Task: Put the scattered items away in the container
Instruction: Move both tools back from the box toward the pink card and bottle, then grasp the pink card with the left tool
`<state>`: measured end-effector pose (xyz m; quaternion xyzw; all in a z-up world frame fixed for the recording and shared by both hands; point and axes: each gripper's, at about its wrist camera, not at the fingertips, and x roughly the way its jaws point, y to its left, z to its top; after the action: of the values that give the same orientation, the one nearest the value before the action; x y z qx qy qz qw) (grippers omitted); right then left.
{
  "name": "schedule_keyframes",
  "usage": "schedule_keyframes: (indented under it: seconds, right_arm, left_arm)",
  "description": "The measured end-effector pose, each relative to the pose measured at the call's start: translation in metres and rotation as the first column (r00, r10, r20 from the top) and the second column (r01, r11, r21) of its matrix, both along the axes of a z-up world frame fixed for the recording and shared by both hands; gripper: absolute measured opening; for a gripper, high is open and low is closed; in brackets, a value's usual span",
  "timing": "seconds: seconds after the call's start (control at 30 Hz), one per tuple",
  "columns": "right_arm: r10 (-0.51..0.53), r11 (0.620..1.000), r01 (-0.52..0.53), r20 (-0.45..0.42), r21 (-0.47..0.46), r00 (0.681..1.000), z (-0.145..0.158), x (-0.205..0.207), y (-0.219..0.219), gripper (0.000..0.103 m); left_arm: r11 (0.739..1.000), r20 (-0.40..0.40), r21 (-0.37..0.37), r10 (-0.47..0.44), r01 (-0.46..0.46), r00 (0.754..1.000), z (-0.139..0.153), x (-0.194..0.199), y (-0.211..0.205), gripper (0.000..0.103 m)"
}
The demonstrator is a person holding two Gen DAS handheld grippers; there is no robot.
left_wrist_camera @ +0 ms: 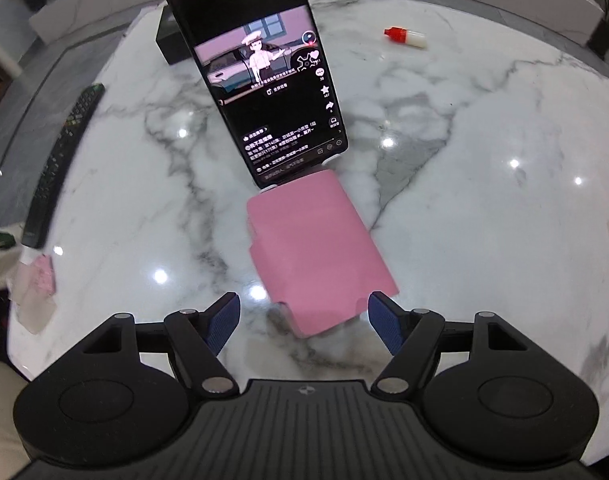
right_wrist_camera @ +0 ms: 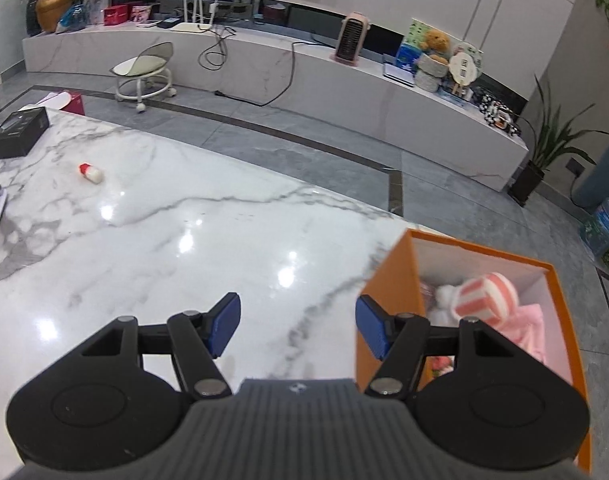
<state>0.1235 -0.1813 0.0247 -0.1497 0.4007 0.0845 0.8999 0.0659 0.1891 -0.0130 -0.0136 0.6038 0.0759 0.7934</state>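
Hovering over the marble table (left_wrist_camera: 484, 240), the left gripper (left_wrist_camera: 303, 316) is holding its jaws spread wide with nothing between them, just behind a pink stand (left_wrist_camera: 316, 256) that is propping up a phone (left_wrist_camera: 260, 80). A remote (left_wrist_camera: 62, 160) is lying near the table's left edge, and a small bottle with a red cap (left_wrist_camera: 406, 37) is lying well apart at the far side. The right gripper (right_wrist_camera: 297, 322) is also hanging with jaws spread and empty, beside the orange box (right_wrist_camera: 388, 292), which is holding a striped pink toy (right_wrist_camera: 486, 294).

Marble table (left_wrist_camera: 484, 240): bottle (left_wrist_camera: 406, 38), remote (left_wrist_camera: 62, 160).
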Motion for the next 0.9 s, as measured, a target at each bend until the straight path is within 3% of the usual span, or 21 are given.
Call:
schedule_keyframes:
  seconds: [0.43,0.63,0.8,0.9]
  right_arm:
    - [0.052,0.999,-0.052,-0.020,0.001,0.998,-0.008,-0.001,0.016,0.067]
    - [0.066,0.998,-0.066,-0.026,-0.003,0.997,-0.010,-0.002,0.020,0.067]
    - [0.069,0.998,-0.070,-0.026,-0.002,0.997,-0.009,-0.002,0.021,0.067]
    - [0.070,0.998,-0.070,-0.022,0.001,0.997,-0.008,-0.002,0.020,0.067]
  left_arm:
    - [0.982,0.008,-0.066,0.180,-0.179,0.984,-0.021,0.024,0.009,0.084]
    - [0.968,-0.005,-0.055,0.244,-0.244,0.970,-0.030,0.031,0.010,0.094]
    - [0.983,-0.051,0.030,0.180,-0.179,0.982,-0.041,0.034,-0.006,0.097]
    - [0.994,-0.058,0.038,0.106,-0.104,0.993,-0.042,0.033,-0.022,0.096]
